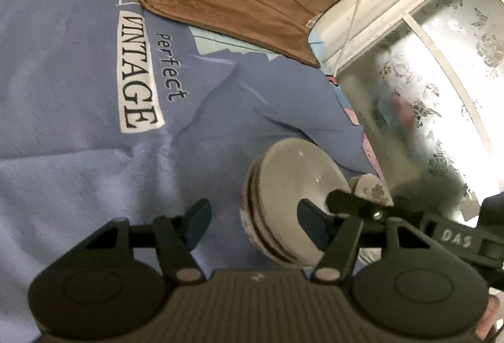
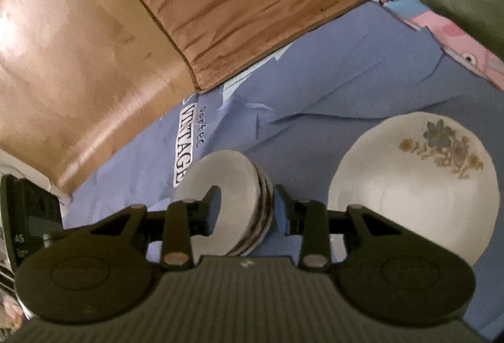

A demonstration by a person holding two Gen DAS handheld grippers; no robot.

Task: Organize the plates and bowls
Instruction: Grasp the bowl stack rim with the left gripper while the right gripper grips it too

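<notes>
A stack of three small bowls (image 2: 233, 204) with brown-banded rims sits between the fingers of my right gripper (image 2: 247, 210), which is shut on the stack above the blue cloth. The same stack (image 1: 283, 201) shows in the left wrist view, with the right gripper's finger (image 1: 352, 201) on it. My left gripper (image 1: 255, 223) is open and empty, just left of the stack. A white floral plate (image 2: 412, 185) lies on the cloth to the right of the stack. A small floral dish (image 1: 371, 188) shows behind the stack.
A blue cloth printed "perfect VINTAGE" (image 1: 138, 72) covers the surface. A brown cushion (image 2: 245, 5) lies at the far side on a wooden top (image 2: 69, 65). A frosted floral window (image 1: 441, 90) stands at the right.
</notes>
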